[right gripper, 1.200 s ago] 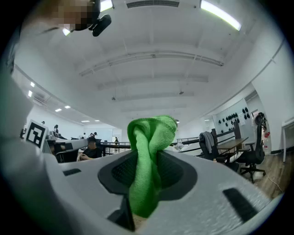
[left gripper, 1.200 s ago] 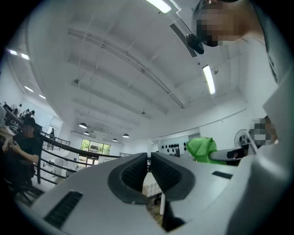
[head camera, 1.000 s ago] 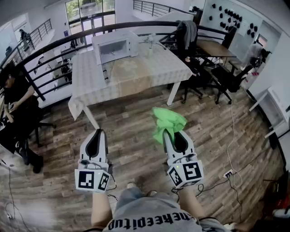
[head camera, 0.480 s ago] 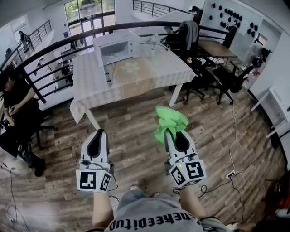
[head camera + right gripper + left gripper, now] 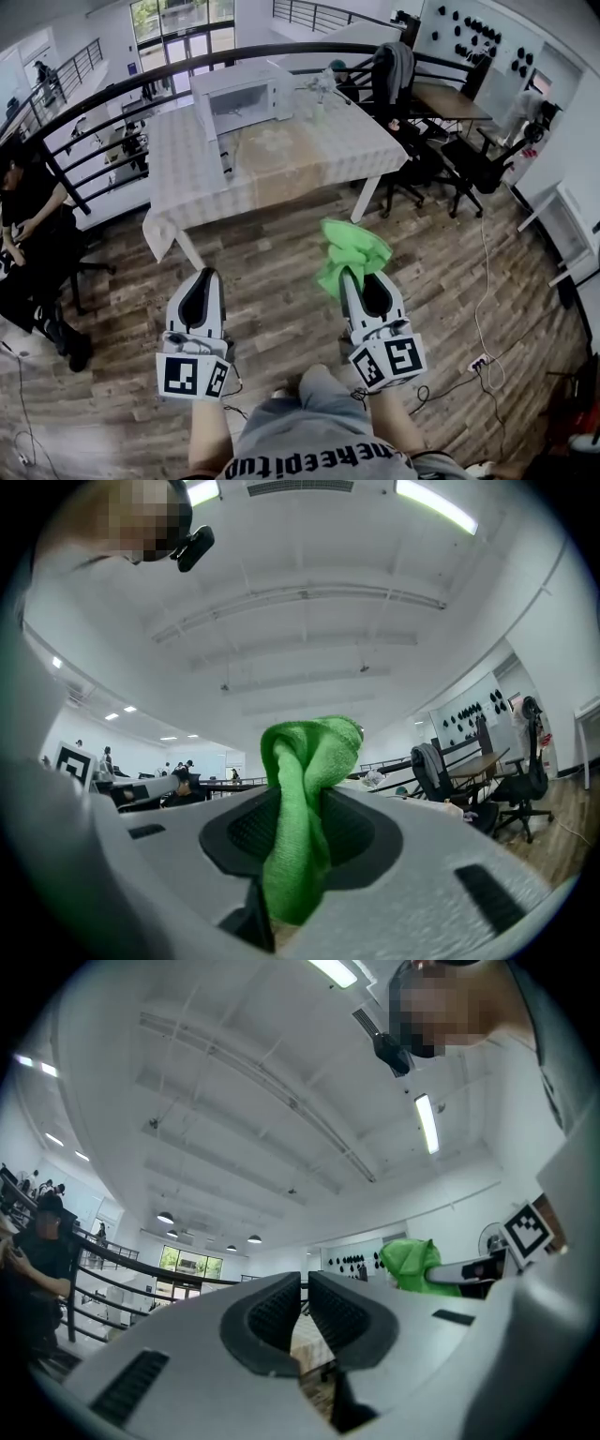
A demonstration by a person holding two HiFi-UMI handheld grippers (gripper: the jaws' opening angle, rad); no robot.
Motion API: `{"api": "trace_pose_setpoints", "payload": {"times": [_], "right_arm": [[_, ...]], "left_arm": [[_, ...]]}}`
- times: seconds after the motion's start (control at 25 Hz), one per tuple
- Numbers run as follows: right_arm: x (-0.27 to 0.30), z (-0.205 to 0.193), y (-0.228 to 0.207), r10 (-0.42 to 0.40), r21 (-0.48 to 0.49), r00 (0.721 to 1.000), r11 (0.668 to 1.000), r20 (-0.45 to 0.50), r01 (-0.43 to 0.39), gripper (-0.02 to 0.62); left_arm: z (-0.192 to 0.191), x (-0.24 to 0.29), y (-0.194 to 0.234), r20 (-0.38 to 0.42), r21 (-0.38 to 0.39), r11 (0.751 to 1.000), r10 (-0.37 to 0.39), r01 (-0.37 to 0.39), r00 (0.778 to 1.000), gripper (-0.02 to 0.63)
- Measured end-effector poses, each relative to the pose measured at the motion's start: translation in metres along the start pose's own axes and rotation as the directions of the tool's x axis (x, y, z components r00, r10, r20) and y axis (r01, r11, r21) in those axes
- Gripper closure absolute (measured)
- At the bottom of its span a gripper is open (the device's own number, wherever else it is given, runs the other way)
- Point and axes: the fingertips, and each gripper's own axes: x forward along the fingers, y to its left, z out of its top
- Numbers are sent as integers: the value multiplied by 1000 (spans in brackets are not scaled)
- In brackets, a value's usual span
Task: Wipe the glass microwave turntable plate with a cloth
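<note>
Where the head view looks down, the left gripper and the right gripper hang over the wooden floor; a microwave sits on the far surface. In the left gripper view, the fingers are pressed together and empty. In the right gripper view, the fingers pinch the green cloth.

The brown plank floor is viewed steeply from overhead; both gripper views are angled at the white ceiling, sharing the crumpled green cloth.
</note>
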Motion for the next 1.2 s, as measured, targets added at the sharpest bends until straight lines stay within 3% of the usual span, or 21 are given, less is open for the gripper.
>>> {"api": "trace_pose_setpoints", "payload": {"times": [0.28,0.64,1.2], "right_arm": [[66,-15,-12,45,-6,999,999,-12,-46,474],[184,-11,-66,92,-22,996,996,-2,-92,474],[297,-18,-147,173,-18,985,985,-20,-173,474]], "left_arm": [[-21,49,32,2,-9,1000,25,-25,1000,581],[-32,166,59,41,15,999,47,-48,998,581],[-50,298,61,86,46,993,106,-110,991,581]]}}
